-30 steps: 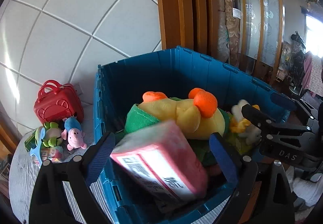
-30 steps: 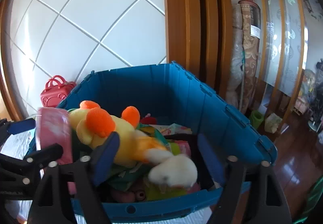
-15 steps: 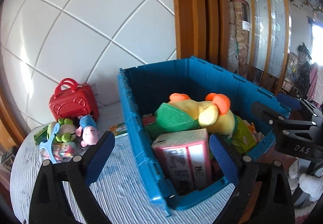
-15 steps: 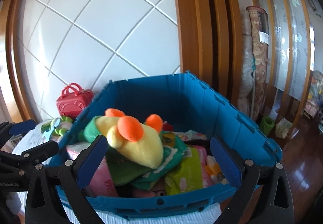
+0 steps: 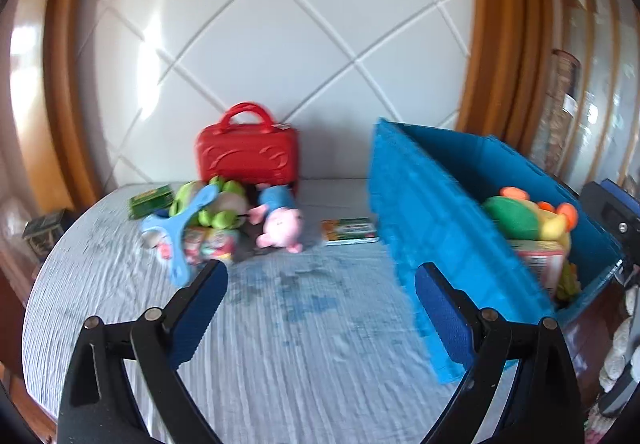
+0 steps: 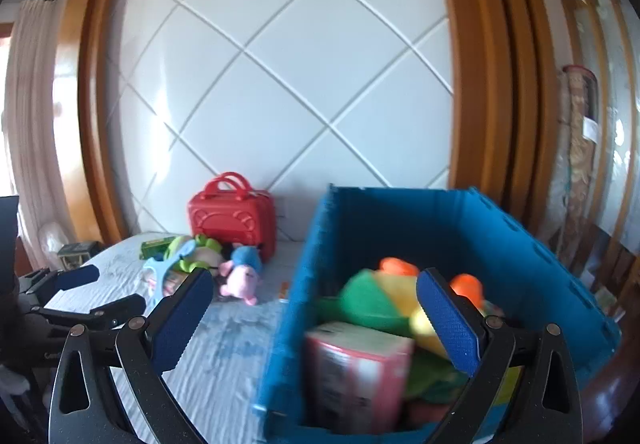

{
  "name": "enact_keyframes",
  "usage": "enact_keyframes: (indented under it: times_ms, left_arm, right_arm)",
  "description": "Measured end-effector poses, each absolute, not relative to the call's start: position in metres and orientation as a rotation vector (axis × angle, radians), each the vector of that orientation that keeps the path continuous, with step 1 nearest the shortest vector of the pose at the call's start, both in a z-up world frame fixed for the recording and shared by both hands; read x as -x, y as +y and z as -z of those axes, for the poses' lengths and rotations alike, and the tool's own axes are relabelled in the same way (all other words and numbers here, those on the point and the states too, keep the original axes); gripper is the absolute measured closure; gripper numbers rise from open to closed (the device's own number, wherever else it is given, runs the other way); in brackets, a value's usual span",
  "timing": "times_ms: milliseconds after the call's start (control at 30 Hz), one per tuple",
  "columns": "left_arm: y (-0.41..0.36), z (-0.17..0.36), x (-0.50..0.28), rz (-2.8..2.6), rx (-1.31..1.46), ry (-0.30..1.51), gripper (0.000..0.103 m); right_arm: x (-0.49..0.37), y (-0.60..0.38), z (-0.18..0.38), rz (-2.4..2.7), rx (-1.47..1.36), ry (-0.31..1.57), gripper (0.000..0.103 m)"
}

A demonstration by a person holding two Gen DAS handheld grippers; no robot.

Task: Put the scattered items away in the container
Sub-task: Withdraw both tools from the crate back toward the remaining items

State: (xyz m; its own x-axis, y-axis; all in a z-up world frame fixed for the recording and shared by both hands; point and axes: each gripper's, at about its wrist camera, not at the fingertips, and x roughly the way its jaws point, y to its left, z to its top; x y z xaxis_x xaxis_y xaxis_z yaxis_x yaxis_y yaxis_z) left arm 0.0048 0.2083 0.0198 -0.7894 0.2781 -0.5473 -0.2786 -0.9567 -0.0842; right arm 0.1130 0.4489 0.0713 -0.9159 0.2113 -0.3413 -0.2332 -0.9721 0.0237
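The blue crate [image 5: 436,228] stands on the right of the table and also shows in the right wrist view [image 6: 516,248]. Inside it lie a yellow and green plush [image 6: 384,304] and a pink box [image 6: 356,372]. On the table's far left lie a red toy case [image 5: 248,155], a pink plush pig [image 5: 280,228], a green plush [image 5: 212,199], a light blue plastic toy [image 5: 180,232] and a flat green packet [image 5: 350,231]. My left gripper [image 5: 320,292] is open and empty above the cloth, left of the crate. My right gripper [image 6: 312,308] is open and empty over the crate's near left corner.
A white quilted wall panel with a wooden frame rises behind the table. A green box [image 5: 150,199] lies at the far left, and a small dark box [image 5: 44,232] sits beyond the table's left edge. The table has a pale striped cloth [image 5: 300,344].
The left gripper let go of the pink box into the crate and swung left toward the toys. The right gripper released a white plush and drew back and up from the crate.
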Motion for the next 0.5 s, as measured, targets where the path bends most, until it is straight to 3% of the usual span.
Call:
enact_keyframes:
  times_ms: [267, 500]
  left_arm:
    - [0.061, 0.018, 0.042, -2.801, 0.992, 0.007, 0.007]
    - [-0.004, 0.053, 0.073, -2.818, 1.156, -0.043, 0.007]
  right_arm:
    - [-0.039, 0.344, -0.056, -2.915, 0.617, 0.094, 0.000]
    - [0.013, 0.310, -0.016, -2.853, 0.850, 0.144, 0.000]
